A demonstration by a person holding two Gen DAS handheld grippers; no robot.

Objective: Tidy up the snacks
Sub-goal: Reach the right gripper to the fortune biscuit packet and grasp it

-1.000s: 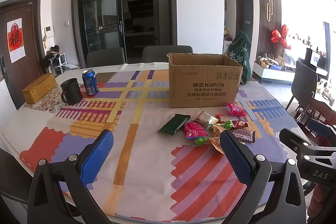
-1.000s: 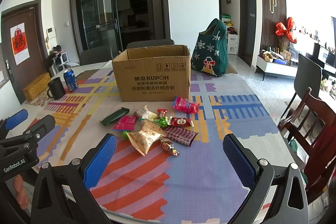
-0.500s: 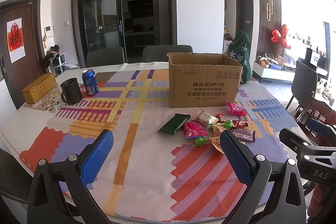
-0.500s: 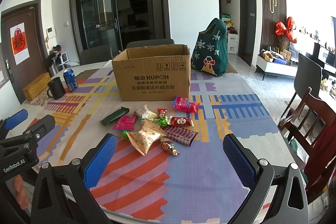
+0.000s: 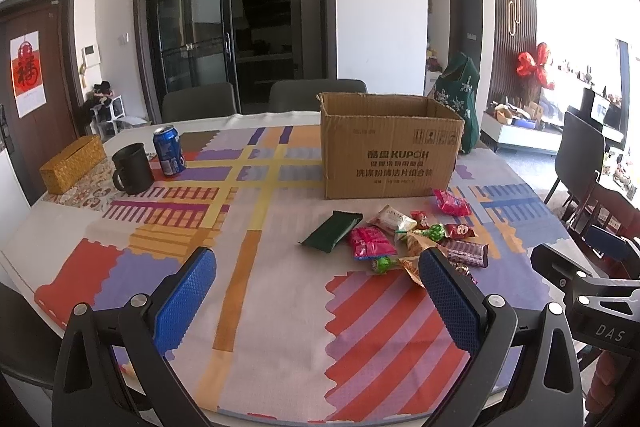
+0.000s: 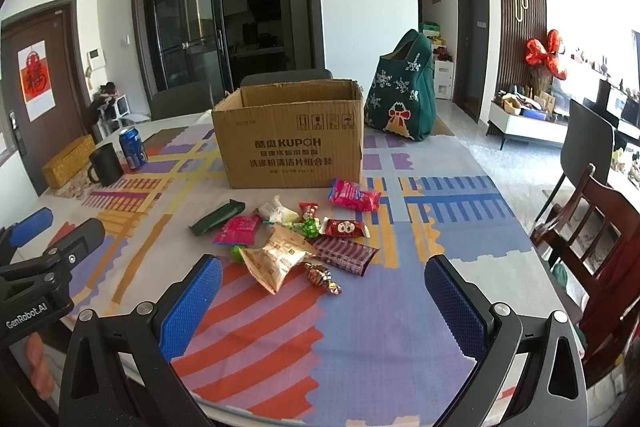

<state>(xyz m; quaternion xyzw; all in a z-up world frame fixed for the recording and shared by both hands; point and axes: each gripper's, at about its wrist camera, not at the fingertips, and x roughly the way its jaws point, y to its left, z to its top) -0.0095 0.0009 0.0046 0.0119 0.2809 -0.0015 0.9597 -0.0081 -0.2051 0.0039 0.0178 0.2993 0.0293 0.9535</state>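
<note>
Hovering released and empty, left tongs (image 5: 316, 301) and right tongs (image 6: 320, 303) sit nearest. Beyond them the snacks (image 6: 296, 231) lie scattered on the tabletop (image 6: 380, 327) just before the cardboard box (image 6: 290, 139): light, crinkly, slippery wrappers, probably best pinched mid-body.

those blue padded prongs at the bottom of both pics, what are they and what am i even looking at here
They are the fingers of two handheld grasping tools; a person holds one in each hand, and each carries a fisheye camera looking forward along its fingers. One picture is from the left tool, the other from the right tool. Both are open and hold nothing. Ahead lies a table with a patterned cloth, an open cardboard box, a scatter of wrapped snacks in front of it, plus a black mug and a blue can.
</note>
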